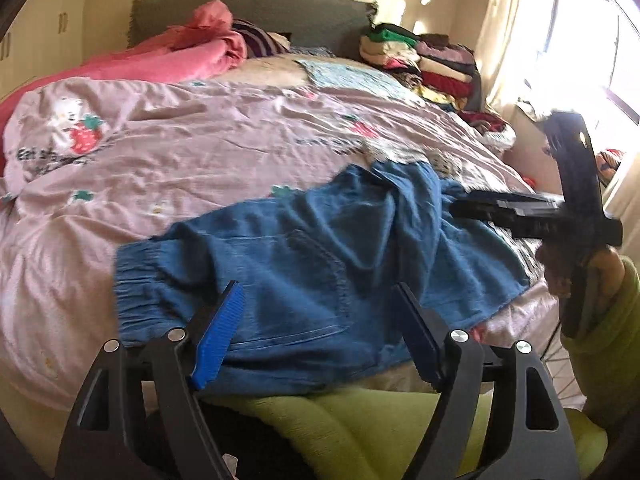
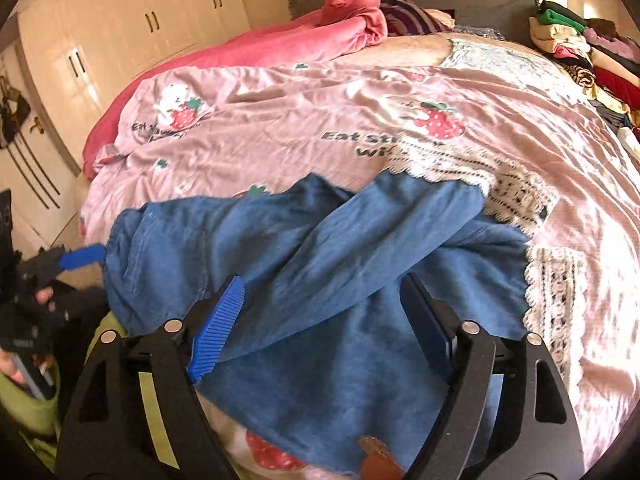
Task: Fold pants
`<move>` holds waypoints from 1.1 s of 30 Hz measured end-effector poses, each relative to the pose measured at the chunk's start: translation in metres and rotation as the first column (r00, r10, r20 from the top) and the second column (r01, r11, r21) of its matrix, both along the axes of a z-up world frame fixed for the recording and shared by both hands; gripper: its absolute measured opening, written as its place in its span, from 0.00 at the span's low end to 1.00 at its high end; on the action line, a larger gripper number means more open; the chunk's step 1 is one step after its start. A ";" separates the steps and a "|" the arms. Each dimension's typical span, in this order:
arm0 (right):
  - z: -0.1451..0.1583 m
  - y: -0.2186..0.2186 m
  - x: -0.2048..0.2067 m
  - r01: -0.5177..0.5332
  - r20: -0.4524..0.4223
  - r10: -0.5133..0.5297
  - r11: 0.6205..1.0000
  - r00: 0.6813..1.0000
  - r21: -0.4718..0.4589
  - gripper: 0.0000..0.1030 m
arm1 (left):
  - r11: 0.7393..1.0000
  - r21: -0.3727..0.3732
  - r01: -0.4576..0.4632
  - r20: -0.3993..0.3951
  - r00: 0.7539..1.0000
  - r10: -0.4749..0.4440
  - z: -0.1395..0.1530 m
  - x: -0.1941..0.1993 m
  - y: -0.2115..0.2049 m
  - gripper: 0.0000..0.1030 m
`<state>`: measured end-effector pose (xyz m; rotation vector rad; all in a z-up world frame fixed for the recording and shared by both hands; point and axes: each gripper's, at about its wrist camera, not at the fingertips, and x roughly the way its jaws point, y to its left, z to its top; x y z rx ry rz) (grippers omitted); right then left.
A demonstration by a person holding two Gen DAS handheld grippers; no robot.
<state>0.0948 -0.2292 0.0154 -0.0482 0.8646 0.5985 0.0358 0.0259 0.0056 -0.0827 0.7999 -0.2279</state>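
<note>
Blue pants [image 1: 304, 264] lying crumpled on a pink bedspread [image 1: 208, 148], near the front edge of the bed, waistband to the left, one leg thrown loosely across the other toward the right.

Left gripper [image 1: 320, 320] hovering just over the waistband end of the pants, jaws spread wide, nothing between them. Right gripper [image 2: 320, 316] hovering over the leg end of the pants, jaws likewise spread wide and empty.

Probably the flattening step, ahead of any fold. Best done by pinching the waistband with the left tool and the leg hem with the right, catching both layers of cloth, then drawing apart until the twisted leg lies straight. Worth avoiding a grab of the bedspread beneath, which is thin and wrinkled.

Beyond the pants, a wide stretch of pink bedspread, good room for spreading. Right of the pants, a lace-edged cloth [image 2: 516, 200] partly under the leg. Farther right of the pants, stacked clothes [image 1: 424, 64] by the window. In front of the pants, the bed's edge very close, so some risk of cloth sliding off.
</note>
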 end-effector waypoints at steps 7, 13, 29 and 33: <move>0.013 0.006 0.034 0.014 0.035 -0.013 0.999 0.999 -0.035 0.79 | 0.998 -0.014 0.062 -0.049 0.997 -0.063 -0.012 0.024 -0.028 0.74; 0.012 0.023 0.080 0.024 0.022 -0.022 0.996 1.000 -0.087 0.79 | 0.988 -0.066 0.138 -0.111 0.983 -0.144 -0.028 0.049 -0.059 0.66; -0.055 0.063 0.202 0.162 -0.137 -0.199 0.957 0.970 -0.241 0.66 | 0.989 -0.087 0.122 -0.167 0.977 -0.135 -0.067 0.089 -0.082 0.42; -0.060 0.049 0.210 0.198 -0.143 -0.230 0.958 0.963 -0.210 0.28 | 0.988 -0.095 0.125 -0.162 0.977 -0.139 -0.067 0.088 -0.080 0.42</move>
